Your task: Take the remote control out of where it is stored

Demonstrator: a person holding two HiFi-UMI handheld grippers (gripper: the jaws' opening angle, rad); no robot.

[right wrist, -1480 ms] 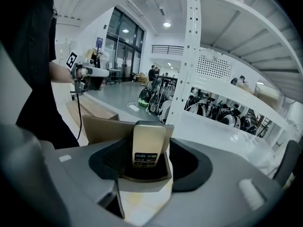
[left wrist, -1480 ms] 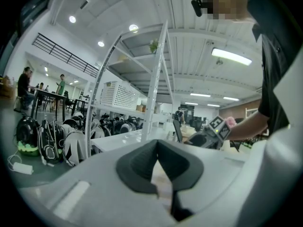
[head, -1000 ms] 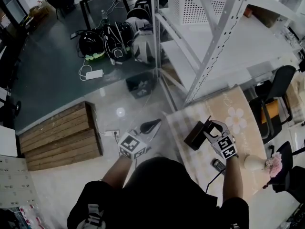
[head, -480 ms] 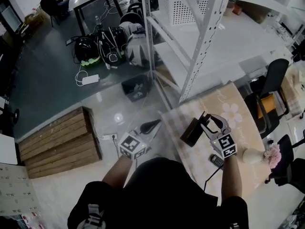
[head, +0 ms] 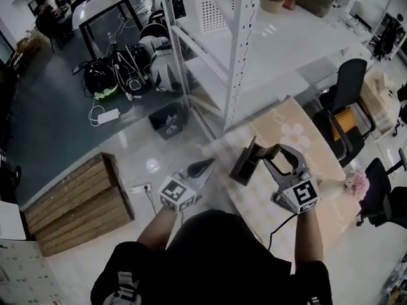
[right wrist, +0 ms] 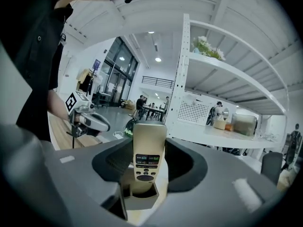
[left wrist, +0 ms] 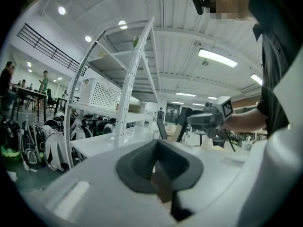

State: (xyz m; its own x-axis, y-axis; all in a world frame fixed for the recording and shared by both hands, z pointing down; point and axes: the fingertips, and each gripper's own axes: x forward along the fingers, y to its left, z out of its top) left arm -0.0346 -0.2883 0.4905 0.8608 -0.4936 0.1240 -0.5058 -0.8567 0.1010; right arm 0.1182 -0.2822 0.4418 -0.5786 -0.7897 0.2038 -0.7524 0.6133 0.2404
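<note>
No words or numbers can be read anywhere. The remote (right wrist: 148, 145) carries two small lit windows, their marks too blurred to make out (the left cube (head: 178, 194) and right cube (head: 304, 194) bear only square black-and-white patterns).

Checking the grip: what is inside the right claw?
A gold remote control stands upright in the right claw, pads against its sides, buttons facing the camera. Its bottom end is covered by a small pocket, and its back is hidden.
</note>
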